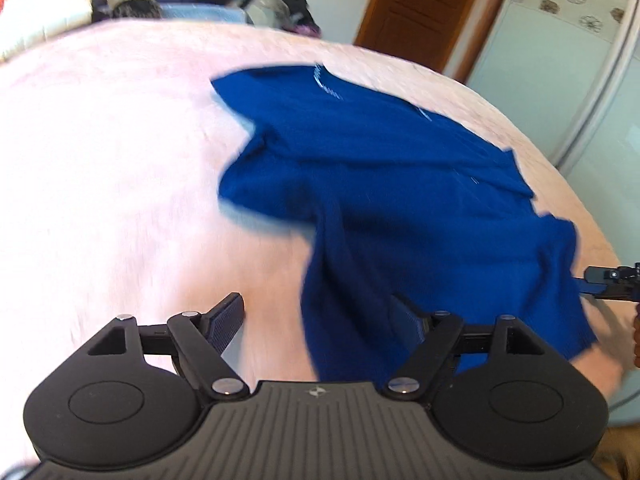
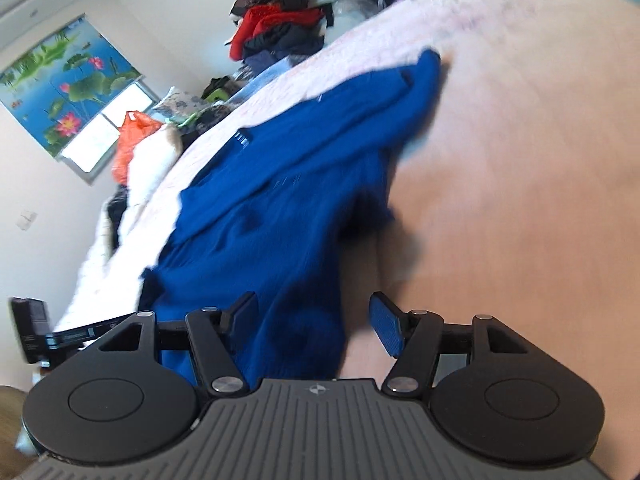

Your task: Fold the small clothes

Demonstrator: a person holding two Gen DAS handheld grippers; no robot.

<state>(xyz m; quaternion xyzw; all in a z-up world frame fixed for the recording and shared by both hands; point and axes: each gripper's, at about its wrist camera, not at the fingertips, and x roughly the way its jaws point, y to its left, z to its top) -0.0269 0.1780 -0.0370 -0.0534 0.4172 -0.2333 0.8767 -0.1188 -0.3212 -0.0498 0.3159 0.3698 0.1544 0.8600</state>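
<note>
A blue knitted garment [image 1: 400, 184] lies partly folded and rumpled on the pink bedspread [image 1: 120, 160]. My left gripper [image 1: 318, 318] stands open over its near edge; the cloth reaches in beside the right finger [image 1: 408, 320], and the left finger [image 1: 228, 316] is over bare bedspread. In the right wrist view the same garment [image 2: 280, 208] runs away from my right gripper [image 2: 315, 316], which is open, with the cloth's near end lying loose between the fingers. No pad presses on the cloth. Both views are blurred. Each gripper shows at the other view's edge: the right gripper [image 1: 612, 278], the left gripper [image 2: 32, 328].
A heap of dark and red clothes [image 2: 288, 20] is piled beyond the bed's far side. A brown door [image 1: 424, 8] and a white wardrobe [image 1: 560, 60] stand behind the bed. An orange bag [image 2: 132, 136] sits under a window with a lotus blind [image 2: 68, 80].
</note>
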